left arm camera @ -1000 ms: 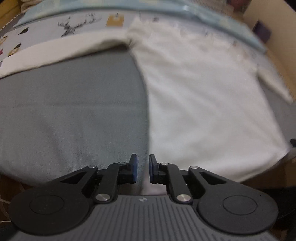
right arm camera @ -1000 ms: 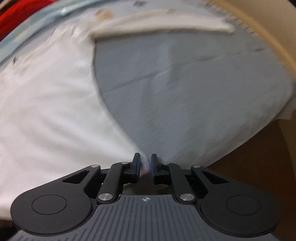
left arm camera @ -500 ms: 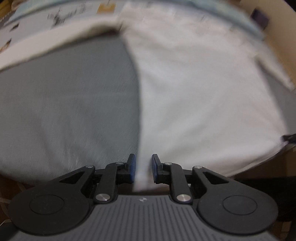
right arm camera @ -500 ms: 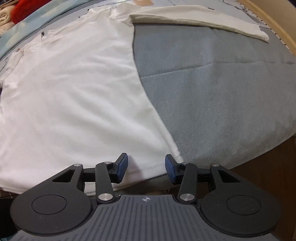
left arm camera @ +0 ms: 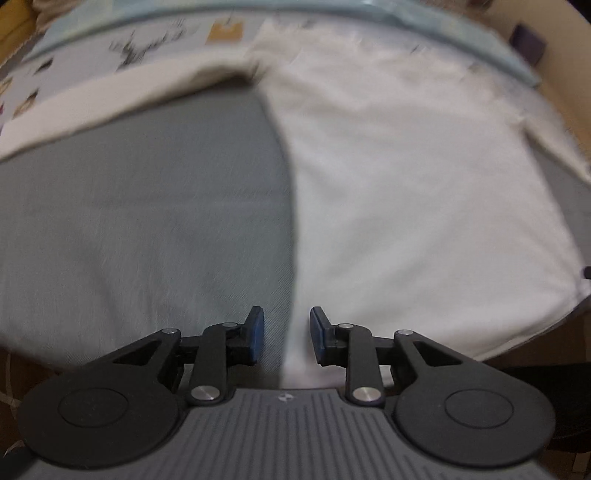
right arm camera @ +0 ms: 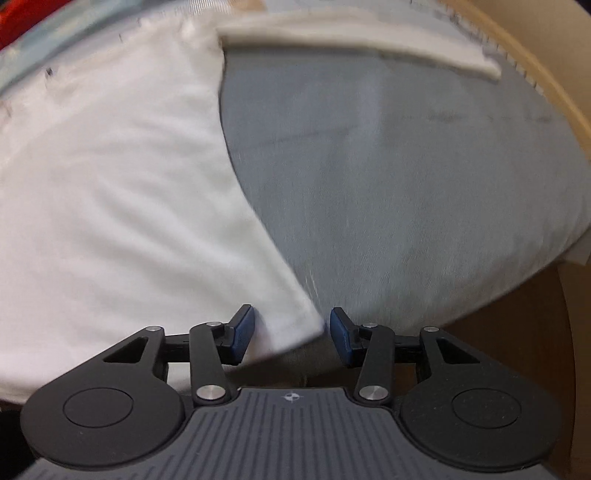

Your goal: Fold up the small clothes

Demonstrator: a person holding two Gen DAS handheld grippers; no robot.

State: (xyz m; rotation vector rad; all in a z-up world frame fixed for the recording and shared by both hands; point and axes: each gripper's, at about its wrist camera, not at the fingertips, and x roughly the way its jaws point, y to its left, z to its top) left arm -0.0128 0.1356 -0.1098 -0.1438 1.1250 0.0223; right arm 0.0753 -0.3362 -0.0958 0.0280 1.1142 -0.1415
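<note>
A white long-sleeved shirt (left arm camera: pixel 406 192) lies flat on a grey cloth surface (left arm camera: pixel 147 229), one sleeve stretched out to the far left. My left gripper (left arm camera: pixel 286 334) is open at the near hem, the shirt's left bottom corner lying between its jaws. In the right wrist view the shirt (right arm camera: pixel 110 192) fills the left half and its other sleeve (right arm camera: pixel 362 40) runs across the top. My right gripper (right arm camera: pixel 291 334) is open, with the shirt's right bottom corner (right arm camera: pixel 295 321) lying loose between its jaws.
A patterned light-blue sheet (left arm camera: pixel 129 44) lies beyond the shirt. A wooden edge (right arm camera: pixel 546 96) curves along the right. The grey cloth's near edge (right arm camera: pixel 517 295) drops off to brown floor. Something red (right arm camera: pixel 18 14) sits at far left.
Both grippers have opened. The right one had the shirt's corner pinched a second ago and has let it go. The left one opened wider around the hem edge.
</note>
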